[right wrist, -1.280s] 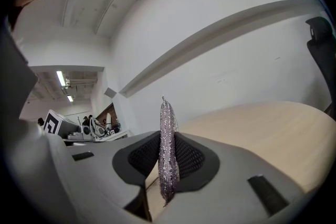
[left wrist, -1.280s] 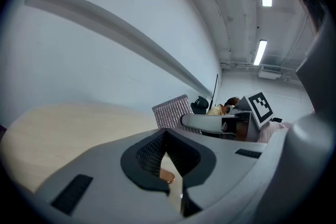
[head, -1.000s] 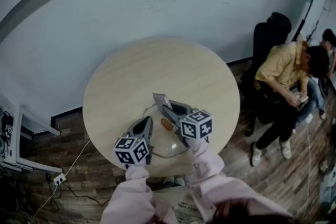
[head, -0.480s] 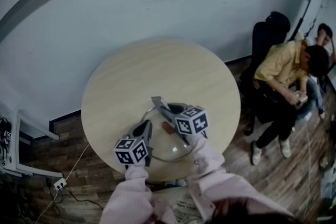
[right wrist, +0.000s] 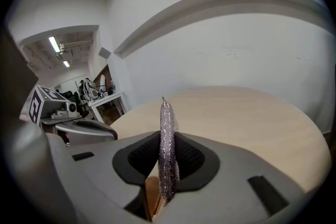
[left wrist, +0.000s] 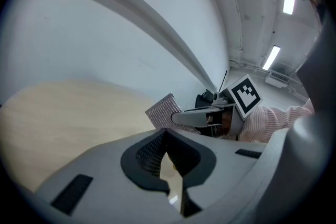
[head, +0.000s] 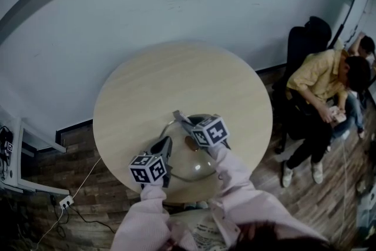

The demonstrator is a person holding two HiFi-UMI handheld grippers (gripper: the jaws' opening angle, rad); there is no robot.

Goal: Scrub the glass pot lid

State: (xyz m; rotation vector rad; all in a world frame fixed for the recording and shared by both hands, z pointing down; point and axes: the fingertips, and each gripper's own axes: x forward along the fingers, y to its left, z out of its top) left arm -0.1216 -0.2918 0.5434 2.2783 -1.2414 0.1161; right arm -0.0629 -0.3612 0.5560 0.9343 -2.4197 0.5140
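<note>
Glass pot lid (head: 197, 168) rim pinched by left gripper (head: 167, 144); right gripper (head: 187, 124), clamping scrub pad (head: 178, 116), has swept left, mid-scrub.

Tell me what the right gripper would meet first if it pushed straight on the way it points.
Probably the bare table top beyond the scrub pad the right gripper clamps; nothing else stands there before the wall, though depth is unclear.

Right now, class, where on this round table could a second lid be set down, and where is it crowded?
Free: the table beyond the glass pot lid, out to the wall-side edge, plus both sides. Crowded: the near edge, where left claw and right claw work the lid.
</note>
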